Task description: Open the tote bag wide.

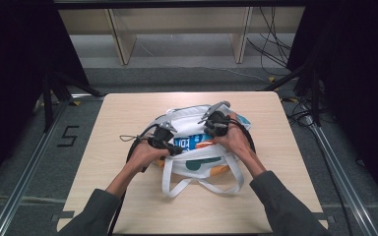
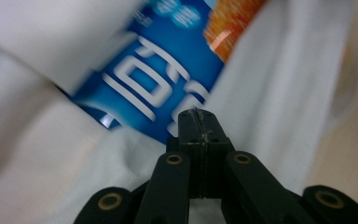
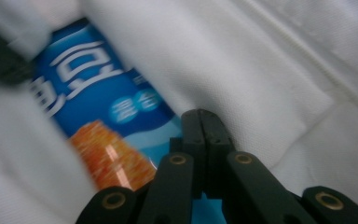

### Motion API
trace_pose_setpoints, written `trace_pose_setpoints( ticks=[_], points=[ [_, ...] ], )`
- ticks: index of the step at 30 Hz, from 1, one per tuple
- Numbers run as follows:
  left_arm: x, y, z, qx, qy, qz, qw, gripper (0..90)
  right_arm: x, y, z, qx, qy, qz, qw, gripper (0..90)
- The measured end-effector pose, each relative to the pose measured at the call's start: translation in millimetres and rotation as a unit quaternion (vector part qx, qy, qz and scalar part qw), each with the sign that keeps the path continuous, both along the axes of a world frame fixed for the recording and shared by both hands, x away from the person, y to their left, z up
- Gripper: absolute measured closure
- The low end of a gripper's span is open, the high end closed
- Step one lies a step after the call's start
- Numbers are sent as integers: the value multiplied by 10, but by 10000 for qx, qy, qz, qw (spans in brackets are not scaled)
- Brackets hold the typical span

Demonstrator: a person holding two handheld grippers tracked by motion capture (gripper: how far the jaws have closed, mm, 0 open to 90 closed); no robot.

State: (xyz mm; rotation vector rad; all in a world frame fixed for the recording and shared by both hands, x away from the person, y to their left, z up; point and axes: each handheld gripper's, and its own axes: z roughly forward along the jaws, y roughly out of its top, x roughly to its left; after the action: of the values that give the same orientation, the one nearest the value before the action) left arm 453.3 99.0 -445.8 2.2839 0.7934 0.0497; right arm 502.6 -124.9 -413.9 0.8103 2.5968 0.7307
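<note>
1. A white fabric tote bag with long white strap handles [image 1: 202, 162] lay in the middle of the light wooden table [image 1: 128, 196]. Inside its open mouth was a blue glossy snack packet with white letters and an orange picture [image 1: 189, 142].
2. The left tool [image 1: 173, 147] was at the left side of the bag mouth, and in the left gripper view its jaws stood pressed together in front of the blue packet [image 2: 149, 88]. I could not tell for sure whether a thin fold of cloth was between them; nothing thick was there.
3. The right tool [image 1: 210, 129] was at the right side of the mouth. In the right gripper view its jaws were also closed tight, beside the packet [image 3: 88, 107] and against the white cloth [image 3: 270, 93].
4. I judged the bag to be soft and light. It would fold and sag, so it is better held at the hem of the mouth or at a strap, with both tools apart to keep it open.
5. The packet looked light, smooth and slippery, and its content was probably fragile. A gentle grip on the flat sealed edge would be safer than a squeeze on the middle.
</note>
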Motion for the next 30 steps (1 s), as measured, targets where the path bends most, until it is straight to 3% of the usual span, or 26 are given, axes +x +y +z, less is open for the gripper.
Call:
trace_pose_setpoints(
  ticks=[3,4,5,6,7,10,11,12,14,15,17,19,20,21,22,23,24,26,28,29,30],
  points=[
    [-99,-1,-23,104,-14,-121,9999,894,202,41,27,-205,-193,-342,9990,900],
    [-138,-2,-33,211,-53,-212,9995,894,202,41,27,-205,-193,-342,9990,900],
    [-173,-9,-52,206,-47,-210,9996,895,309,62,27,-297,-170,-538,9980,900],
    [-256,-27,-122,156,-53,-205,9997,895,501,61,-20,-439,-98,-825,9956,900],
    [-290,-34,-157,155,-54,-213,9996,896,584,60,-77,-470,18,-1011,9938,900],
    [-338,-17,-241,140,-135,-249,9995,896,811,-8,-326,-375,338,-1203,9915,900],
    [-338,-17,-241,140,-135,-249,9995,896,811,-8,-326,-375,338,-1203,9915,900],
    [-368,-22,-248,-15,-177,-107,9998,896,870,-47,-395,-268,587,-1333,9890,900],
    [-375,-15,-235,13,-201,-134,9997,896,875,-71,-352,-209,700,-1366,9879,900],
    [-365,1,-204,61,-201,-173,9996,896,865,-81,-302,-244,651,-1298,9891,900],
    [-361,1,-115,-140,-303,-60,9994,891,796,-112,-163,-124,462,-1209,9915,900],
    [-321,-11,-11,-309,-377,71,9988,870,678,-183,-4,82,250,-1131,9932,900],
    [-290,-7,45,-253,-429,-7,9988,856,577,-218,83,246,142,-1051,9941,900],
    [-290,-7,45,-253,-429,-7,9988,852,514,-236,132,350,38,-904,9953,900],
    [-217,-63,164,-458,-502,129,9976,849,391,-247,185,428,64,-671,9968,900],
    [-152,-99,246,-462,-572,95,9972,848,307,-243,204,386,58,-555,9977,900],
    [-104,-118,288,-423,-596,76,9973,846,179,-235,203,300,91,-291,9991,900],
    [41,-162,342,-190,-716,223,9970,841,-5,-260,167,146,204,-27,9997,900],
    [187,-154,303,10,-625,383,9973,841,-144,-326,105,-29,304,180,9994,900],
    [187,-154,303,10,-625,383,9973,843,-207,-359,97,72,327,124,9994,900],
    [243,-122,253,148,-506,522,9972,843,-207,-359,97,72,327,124,9994,900]
  ],
)
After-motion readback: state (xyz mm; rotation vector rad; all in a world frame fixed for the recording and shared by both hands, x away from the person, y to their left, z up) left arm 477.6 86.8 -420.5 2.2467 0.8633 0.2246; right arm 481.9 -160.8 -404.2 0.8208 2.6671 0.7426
